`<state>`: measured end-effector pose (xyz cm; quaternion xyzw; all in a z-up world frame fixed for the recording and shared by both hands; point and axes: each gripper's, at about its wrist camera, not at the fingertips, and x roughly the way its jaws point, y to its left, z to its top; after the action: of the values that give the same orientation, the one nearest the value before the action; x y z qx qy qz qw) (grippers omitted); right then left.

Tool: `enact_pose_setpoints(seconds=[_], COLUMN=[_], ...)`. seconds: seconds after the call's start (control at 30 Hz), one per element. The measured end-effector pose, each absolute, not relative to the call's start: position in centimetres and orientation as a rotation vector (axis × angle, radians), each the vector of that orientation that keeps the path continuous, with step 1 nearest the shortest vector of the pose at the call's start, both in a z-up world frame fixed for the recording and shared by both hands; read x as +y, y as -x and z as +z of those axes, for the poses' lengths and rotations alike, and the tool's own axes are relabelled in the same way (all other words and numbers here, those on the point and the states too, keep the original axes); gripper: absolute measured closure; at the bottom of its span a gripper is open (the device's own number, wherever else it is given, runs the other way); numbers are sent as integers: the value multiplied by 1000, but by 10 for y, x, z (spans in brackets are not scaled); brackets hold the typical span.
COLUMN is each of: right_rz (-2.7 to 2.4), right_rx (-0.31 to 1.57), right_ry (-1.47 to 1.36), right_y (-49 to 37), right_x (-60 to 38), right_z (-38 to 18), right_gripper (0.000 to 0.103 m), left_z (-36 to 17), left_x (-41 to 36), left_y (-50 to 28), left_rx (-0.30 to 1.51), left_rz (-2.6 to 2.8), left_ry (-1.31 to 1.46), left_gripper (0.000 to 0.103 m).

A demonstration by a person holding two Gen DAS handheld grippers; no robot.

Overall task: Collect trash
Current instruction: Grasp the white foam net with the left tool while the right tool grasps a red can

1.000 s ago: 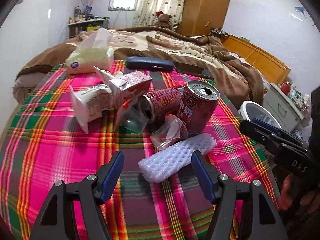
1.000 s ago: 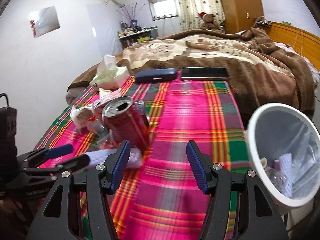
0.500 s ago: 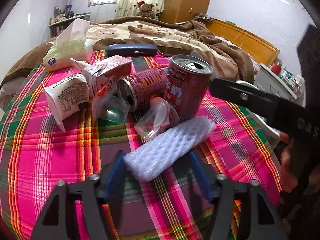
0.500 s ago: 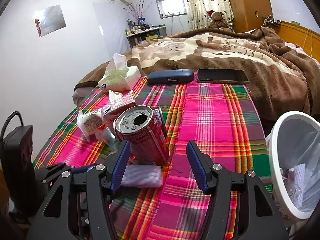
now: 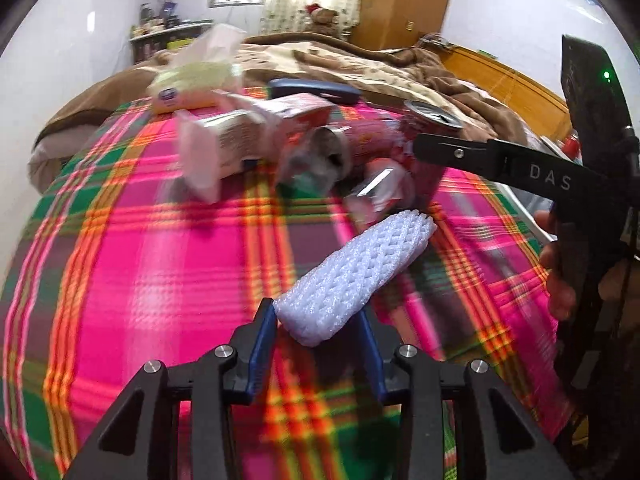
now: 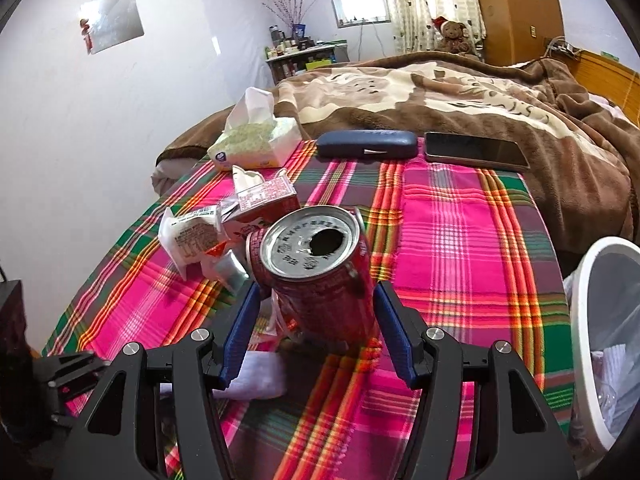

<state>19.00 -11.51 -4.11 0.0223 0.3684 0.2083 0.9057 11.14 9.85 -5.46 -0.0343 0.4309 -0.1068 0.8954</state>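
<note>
A white foam net sleeve [image 5: 360, 276] lies on the plaid cloth [image 5: 160, 264]. Its near end sits between the blue pads of my left gripper [image 5: 314, 312]. The jaws are closing and both pads touch the foam. The same sleeve [image 6: 260, 376] shows low in the right wrist view. An upright red drink can [image 6: 320, 280] stands between the fingers of my right gripper [image 6: 318, 294]. That gripper is open, with a small gap at its left pad. A second red can [image 5: 352, 144] lies on its side behind. Crumpled cartons [image 6: 192, 236] and a clear plastic cup [image 5: 380, 188] lie beside it.
A white bin [image 6: 592, 264] with a liner and some trash stands off the cloth's right edge. At the far end lie a tissue pack [image 6: 256, 144], a dark glasses case [image 6: 366, 143] and a phone [image 6: 476, 151]. A brown blanket [image 6: 440, 92] covers the bed beyond.
My left gripper moved forward over the foam net and its jaws narrowed onto the net's near end. My right gripper moved in until the upright can stood between its fingers.
</note>
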Motion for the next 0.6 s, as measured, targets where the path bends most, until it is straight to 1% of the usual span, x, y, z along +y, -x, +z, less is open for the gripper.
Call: enact_pose_setpoints(seconds=[0.13,0.17,0.2,0.27,0.37,0.43,0.5,0.6], right_rz=[394,390,385,375,386,386,386,370], right_rx=[770,769,768,771,776,770,763,757], right_ry=[-44,-45,-44,-40,-53,-54,-50,-42], right_y=[-196,-197,-197,-200,-201,-200,-198,-196], right_x=[-113,-112,-113,-113,-114,-115,-115,-116], right_z=[-44,-44,-45,-46,-47,-47,-46,-46], right_gripper=[42,42,42,42,42,42,45,45], left_z=[-52,-50,-46,-41,-30,-25,-24,-24], left_x=[115,117,118,121,121,118,115,109], left_y=[-102,-102,-100,-99,-98,-99,-103,-113], left_rx=[904,900,889,872,842,833,834,839], left_rz=[-229,-230,-222,-228,-249,-266,-272,-285], left_ry=[149,150,144,136,129,108,77,47], left_gripper=[62,59,50,39,37,33,32,32])
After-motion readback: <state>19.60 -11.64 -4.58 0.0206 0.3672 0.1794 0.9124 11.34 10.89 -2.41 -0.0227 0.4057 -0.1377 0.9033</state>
